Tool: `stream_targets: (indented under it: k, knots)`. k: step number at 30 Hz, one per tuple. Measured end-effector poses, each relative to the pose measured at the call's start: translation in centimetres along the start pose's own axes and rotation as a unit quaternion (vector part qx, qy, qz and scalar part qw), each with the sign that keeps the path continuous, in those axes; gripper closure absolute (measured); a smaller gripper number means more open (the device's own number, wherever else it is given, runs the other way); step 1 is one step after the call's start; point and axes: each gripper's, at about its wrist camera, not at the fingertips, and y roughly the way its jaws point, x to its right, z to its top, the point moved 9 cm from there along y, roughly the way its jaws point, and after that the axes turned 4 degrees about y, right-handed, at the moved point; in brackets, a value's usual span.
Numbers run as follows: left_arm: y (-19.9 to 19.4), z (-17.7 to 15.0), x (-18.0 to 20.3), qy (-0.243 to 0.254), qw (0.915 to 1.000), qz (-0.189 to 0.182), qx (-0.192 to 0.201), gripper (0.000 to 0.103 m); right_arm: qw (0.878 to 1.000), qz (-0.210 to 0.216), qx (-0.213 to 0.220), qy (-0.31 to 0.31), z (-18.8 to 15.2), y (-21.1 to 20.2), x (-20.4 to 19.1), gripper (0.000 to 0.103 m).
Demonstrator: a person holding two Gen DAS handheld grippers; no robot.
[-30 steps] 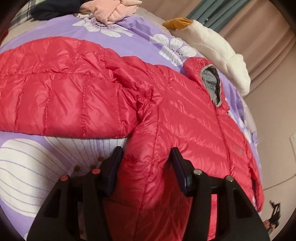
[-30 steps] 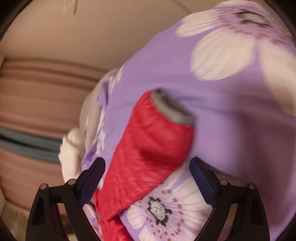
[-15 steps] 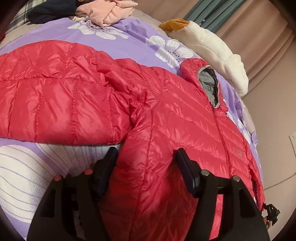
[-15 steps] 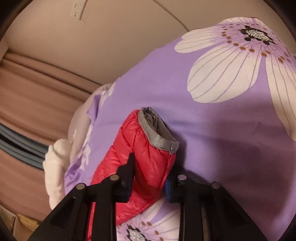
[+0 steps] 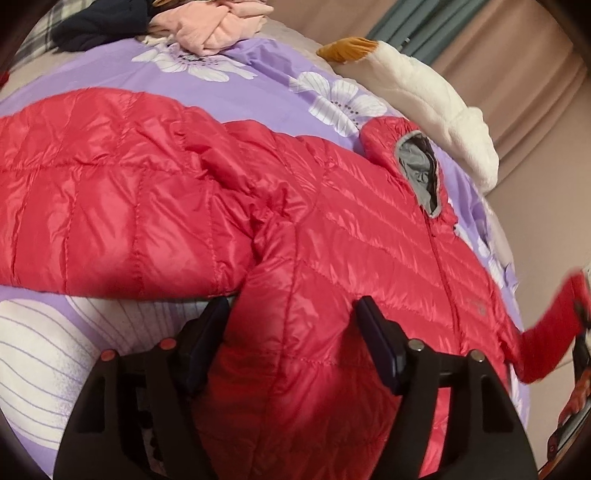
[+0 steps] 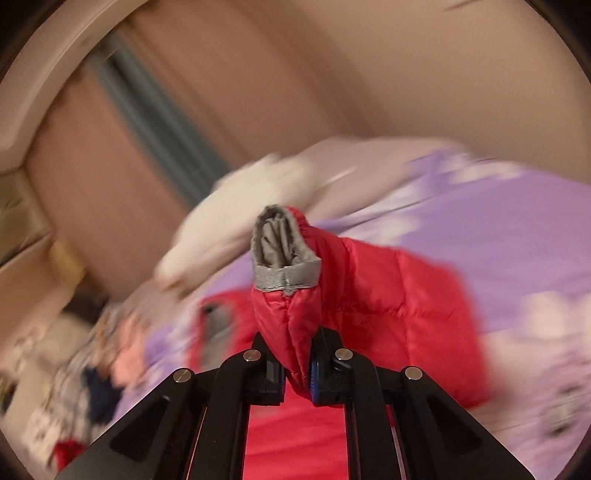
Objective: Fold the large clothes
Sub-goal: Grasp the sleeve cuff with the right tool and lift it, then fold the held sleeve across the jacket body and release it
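Clothes (image 5: pixel 177 26), dark and pink, sit heaped at the bed's (image 5: pixel 258 70) far left corner, well apart from the red down jacket (image 5: pixel 258 206) spread across the purple flowered cover. The left gripper (image 5: pixel 291 325) has its fingers wide apart, straddling the jacket's lower body without pinching it. A white plush toy (image 5: pixel 436 110) lies along the far edge beside the hood. The right gripper (image 6: pixel 297 373) has its fingers clamped tight on the sleeve (image 6: pixel 291 306), its grey cuff lifted off the bed.
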Motion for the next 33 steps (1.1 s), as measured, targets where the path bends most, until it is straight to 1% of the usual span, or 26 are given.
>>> stream_targets:
  k: [2, 3, 6, 7, 8, 10, 12, 14, 15, 16, 17, 18, 19, 20, 21, 22, 23, 24, 25, 27, 28, 29, 30, 31, 32, 33]
  knots:
    - [0.0, 0.0, 0.1, 0.001, 1.0000, -0.002, 0.001, 0.033, 0.999, 0.025, -0.028, -0.036, -2.1, 2.6, -5.1, 0.092]
    - [0.0, -0.1, 0.2, 0.003, 1.0000, 0.000, 0.001, 0.033, 0.997, 0.043, -0.048, -0.049, -3.9, 3.8, -7.5, 0.092]
    - [0.0, -0.1, 0.3, 0.006, 1.0000, 0.002, 0.003, 0.033, 0.988, 0.086, -0.118, -0.053, -9.2, 6.7, -12.0, 0.093]
    - [-0.1, -0.1, 0.2, 0.003, 1.0000, -0.001, 0.003, 0.033, 0.985, 0.091, -0.138, -0.055, -10.5, 7.8, -12.9, 0.093]
    - [-0.1, 0.0, 0.1, -0.002, 1.0000, -0.005, 0.003, 0.033, 0.979, 0.093, -0.167, -0.062, -12.8, 8.9, -13.8, 0.093]
    - [-0.2, 0.1, -0.1, -0.013, 0.9997, -0.019, 0.003, 0.033, 0.971, 0.086, -0.207, -0.078, -15.9, 10.0, -14.7, 0.092]
    - [-0.2, 0.3, -0.4, -0.028, 0.9991, -0.032, 0.005, 0.032, 0.959, 0.072, -0.248, -0.113, -19.5, 11.0, -15.0, 0.092]
    - [-0.3, 0.5, -0.7, -0.043, 0.9979, -0.048, 0.009, 0.032, 0.942, 0.063, -0.299, -0.142, -22.2, 11.1, -15.1, 0.081]
    - [-0.4, 0.6, -0.7, -0.049, 0.9974, -0.053, 0.009, 0.032, 0.933, 0.062, -0.323, -0.149, -23.0, 11.1, -15.2, 0.069]
    - [-0.5, 0.7, -0.7, -0.054, 0.9969, -0.056, 0.008, 0.031, 0.927, 0.069, -0.334, -0.155, -23.2, 10.6, -15.1, 0.061]
    - [-0.6, 0.8, -0.6, -0.059, 0.9965, -0.059, 0.006, 0.031, 0.926, 0.078, -0.332, -0.162, -22.5, 9.9, -14.9, 0.058]
    - [-0.7, 0.9, -0.6, -0.068, 0.9957, -0.063, 0.002, 0.030, 0.927, 0.079, -0.324, -0.169, -21.3, 9.2, -14.7, 0.051]
    - [-0.7, 1.1, -0.5, -0.083, 0.9942, -0.067, -0.005, 0.030, 0.930, 0.079, -0.312, -0.176, -20.0, 8.3, -14.5, 0.039]
    - [-0.8, 1.3, -0.4, -0.110, 0.9906, -0.080, -0.016, 0.031, 0.934, 0.085, -0.294, -0.182, -18.3, 6.5, -13.8, 0.031]
    - [-1.1, 1.5, -0.2, -0.139, 0.9849, -0.101, -0.023, 0.031, 0.937, 0.094, -0.283, -0.182, -17.2, 5.5, -13.2, 0.018]
    - [-1.5, 1.9, 0.2, -0.167, 0.9758, -0.139, -0.025, 0.031, 0.940, 0.105, -0.270, -0.179, -16.2, 4.6, -12.9, 0.014]
    - [-2.2, 2.4, 0.9, -0.187, 0.9648, -0.184, -0.021, 0.030, 0.944, 0.117, -0.255, -0.171, -14.8, 3.2, -12.0, 0.013]
    - [-3.0, 3.0, 1.5, -0.194, 0.9581, -0.210, -0.015, 0.028, 0.950, 0.121, -0.240, -0.158, -13.4, 2.2, -10.9, 0.013]
    - [-3.5, 3.6, 1.9, -0.188, 0.9589, -0.212, -0.009, 0.029, 0.955, 0.118, -0.228, -0.146, -12.4, 1.5, -9.7, 0.013]
    - [-5.0, 4.9, 3.0, -0.140, 0.9715, -0.191, 0.016, 0.030, 0.968, 0.094, -0.197, -0.123, -9.9, 0.8, -6.6, 0.013]
    - [-5.7, 5.3, 3.4, -0.118, 0.9771, -0.175, 0.027, 0.036, 0.972, 0.078, -0.184, -0.119, -9.1, 0.9, -5.5, 0.013]
    - [-6.6, 5.9, 4.0, -0.102, 0.9792, -0.170, 0.044, 0.040, 0.978, 0.053, -0.169, -0.113, -8.0, 1.0, -3.9, 0.014]
    - [-7.8, 6.5, 5.1, -0.085, 0.9758, -0.193, 0.059, 0.044, 0.982, 0.026, -0.155, -0.104, -7.0, 1.0, -2.1, 0.019]
    - [-8.7, 6.9, 5.8, -0.073, 0.9725, -0.211, 0.065, 0.048, 0.984, 0.008, -0.151, -0.097, -6.3, 1.1, -0.8, 0.033]
    - [-10.2, 7.5, 6.5, -0.061, 0.9710, -0.216, 0.082, 0.050, 0.984, 0.006, -0.152, -0.092, -5.9, 1.1, 0.0, 0.039]
    - [-11.2, 8.1, 6.5, -0.052, 0.9719, -0.206, 0.103, 0.052, 0.984, 0.010, -0.154, -0.085, -5.5, 1.3, 0.6, 0.045]
